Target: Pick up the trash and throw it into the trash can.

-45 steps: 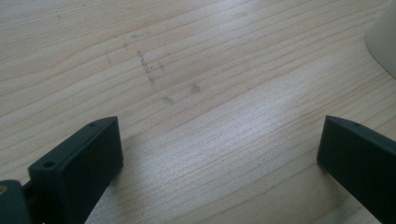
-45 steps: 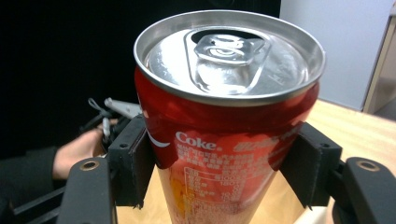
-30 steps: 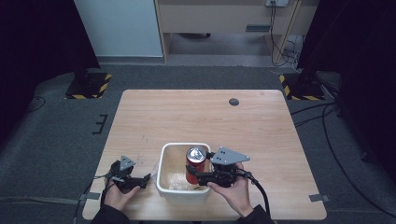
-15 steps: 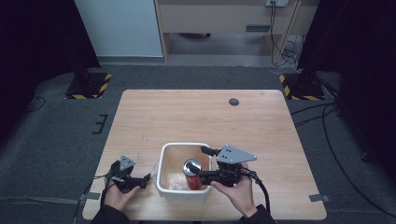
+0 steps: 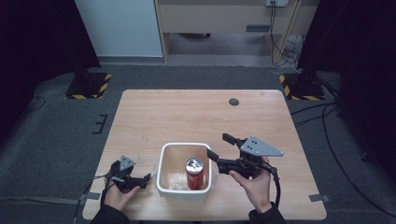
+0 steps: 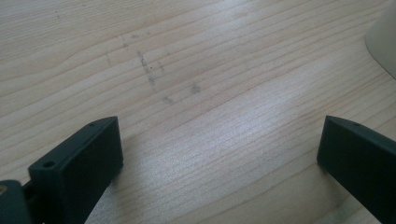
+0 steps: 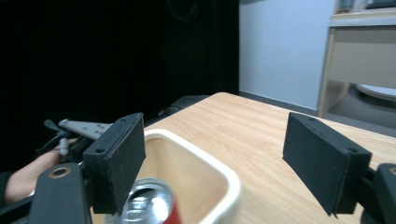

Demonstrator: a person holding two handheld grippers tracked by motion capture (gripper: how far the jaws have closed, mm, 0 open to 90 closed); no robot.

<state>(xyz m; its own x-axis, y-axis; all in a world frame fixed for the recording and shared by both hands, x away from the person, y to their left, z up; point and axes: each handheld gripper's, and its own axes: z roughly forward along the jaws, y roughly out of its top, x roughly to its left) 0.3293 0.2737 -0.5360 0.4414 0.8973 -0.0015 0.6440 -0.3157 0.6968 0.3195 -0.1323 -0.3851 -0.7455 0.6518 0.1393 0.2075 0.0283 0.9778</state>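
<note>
Red can stands upright in white tub at table's near edge.

The can (image 5: 194, 173) sits in the tub (image 5: 164, 161). The right gripper (image 5: 223, 152), at the tub's 3 o'clock, has just been opening; jaws spread, nothing between them. The left gripper (image 5: 142, 179), at 9 o'clock, rests on the table (image 5: 187, 116), jaws wide apart, empty.

The red can (image 5: 194, 173) stands upright in the white bin (image 5: 164, 189), with the right gripper (image 5: 221, 151), jaws just opened and empty, at its three o'clock.
</note>
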